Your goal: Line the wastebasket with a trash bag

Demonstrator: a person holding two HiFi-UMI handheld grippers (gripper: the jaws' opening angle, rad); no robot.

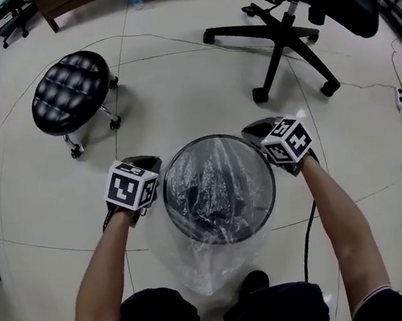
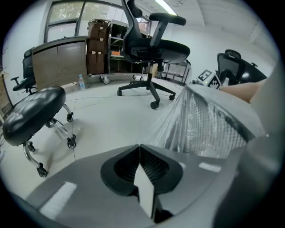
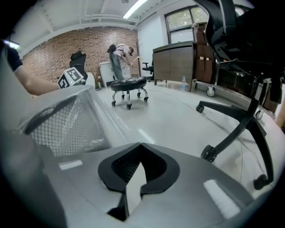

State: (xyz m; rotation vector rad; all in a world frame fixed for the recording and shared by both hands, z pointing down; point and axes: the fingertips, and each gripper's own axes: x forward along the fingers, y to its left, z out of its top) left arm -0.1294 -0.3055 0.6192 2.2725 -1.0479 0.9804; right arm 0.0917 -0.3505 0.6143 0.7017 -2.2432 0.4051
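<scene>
Drawing the trash bag [image 1: 216, 191] down over the wastebasket [image 1: 213, 138] rim, with left gripper [image 2: 140, 147] and right gripper [image 3: 140, 145] pinched shut on its film at opposite sides: best kept level, taut and matched to avoid tearing.

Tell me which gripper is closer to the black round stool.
Left. The left gripper, shut on the trash bag, is at the wastebasket rim facing the stool. The right gripper grips the bag at the opposite rim, with the basket between it and the stool.
</scene>
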